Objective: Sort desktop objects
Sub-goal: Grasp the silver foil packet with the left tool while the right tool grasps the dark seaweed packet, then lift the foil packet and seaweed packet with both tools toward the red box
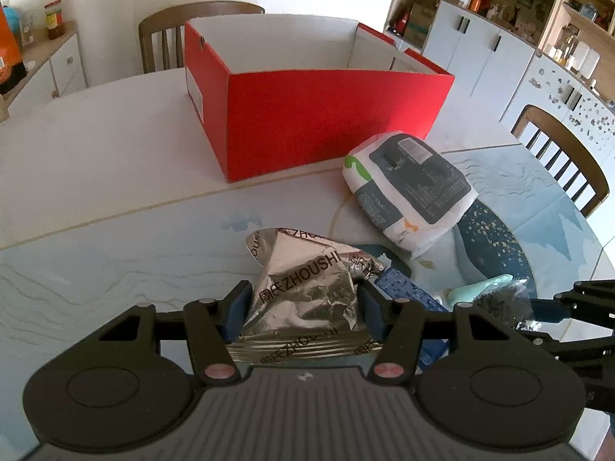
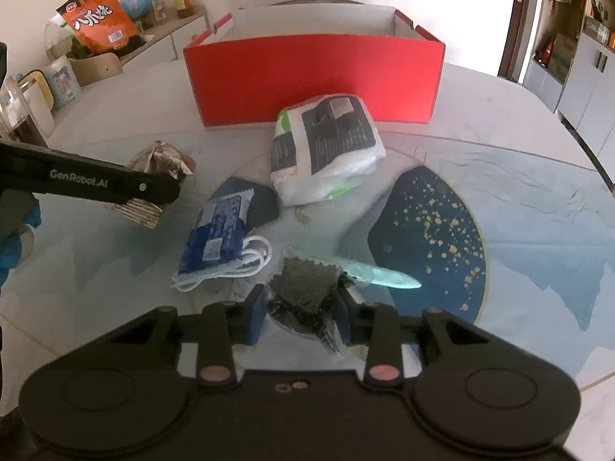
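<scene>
My left gripper (image 1: 301,309) is shut on a crumpled silver foil packet (image 1: 303,288) marked ZHOUSHI, near the table's front; the packet also shows in the right wrist view (image 2: 161,161) behind the left gripper's black arm. My right gripper (image 2: 300,313) is shut on a clear bag of dark granules (image 2: 303,288), which lies over a mint green object (image 2: 376,274). The open red box (image 1: 326,123) stands at the back of the table, also in the right wrist view (image 2: 315,77). A white and grey tissue pack (image 2: 326,146) lies in front of it.
A blue wrapped packet (image 2: 219,230) lies over a coiled white cable (image 2: 246,265) and a dark flat item (image 2: 265,203). Wooden chairs (image 1: 561,157) stand around the round table (image 1: 96,161). A sideboard with an orange snack bag (image 2: 100,19) is at the left.
</scene>
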`<state>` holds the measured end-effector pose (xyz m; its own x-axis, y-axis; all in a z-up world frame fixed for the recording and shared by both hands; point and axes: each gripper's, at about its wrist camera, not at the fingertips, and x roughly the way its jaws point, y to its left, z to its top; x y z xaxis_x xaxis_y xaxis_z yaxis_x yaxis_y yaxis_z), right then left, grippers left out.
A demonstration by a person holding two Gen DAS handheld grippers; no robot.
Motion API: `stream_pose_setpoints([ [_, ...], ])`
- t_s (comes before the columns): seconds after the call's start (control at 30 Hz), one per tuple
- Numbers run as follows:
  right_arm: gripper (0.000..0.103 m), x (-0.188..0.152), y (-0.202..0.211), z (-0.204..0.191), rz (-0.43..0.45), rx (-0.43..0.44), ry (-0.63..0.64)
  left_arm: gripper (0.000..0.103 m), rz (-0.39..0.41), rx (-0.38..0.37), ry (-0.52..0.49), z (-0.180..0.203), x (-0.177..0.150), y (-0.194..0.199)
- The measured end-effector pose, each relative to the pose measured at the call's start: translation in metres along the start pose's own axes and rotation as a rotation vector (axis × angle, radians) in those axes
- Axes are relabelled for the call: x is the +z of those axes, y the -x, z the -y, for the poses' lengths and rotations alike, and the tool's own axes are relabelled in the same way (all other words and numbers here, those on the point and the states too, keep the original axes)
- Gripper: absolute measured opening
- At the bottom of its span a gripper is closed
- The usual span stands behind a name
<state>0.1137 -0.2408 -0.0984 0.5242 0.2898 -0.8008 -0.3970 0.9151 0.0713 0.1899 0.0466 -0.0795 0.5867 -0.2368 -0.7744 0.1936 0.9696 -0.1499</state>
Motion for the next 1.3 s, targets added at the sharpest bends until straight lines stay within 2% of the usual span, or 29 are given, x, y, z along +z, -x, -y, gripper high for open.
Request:
stream_pose_setpoints([
  [0.77, 0.035, 0.023, 0.039, -0.006, 0.081, -0.011, 0.033, 0.058, 0.057, -0.027, -0.008, 0.012, 0.013, 0.046],
  [1.3, 0.035, 0.053, 0.073, -0.005, 0.182, -0.021, 0.069, 0.058, 0.124, -0.055, -0.025, 0.027, 0.035, 0.082],
])
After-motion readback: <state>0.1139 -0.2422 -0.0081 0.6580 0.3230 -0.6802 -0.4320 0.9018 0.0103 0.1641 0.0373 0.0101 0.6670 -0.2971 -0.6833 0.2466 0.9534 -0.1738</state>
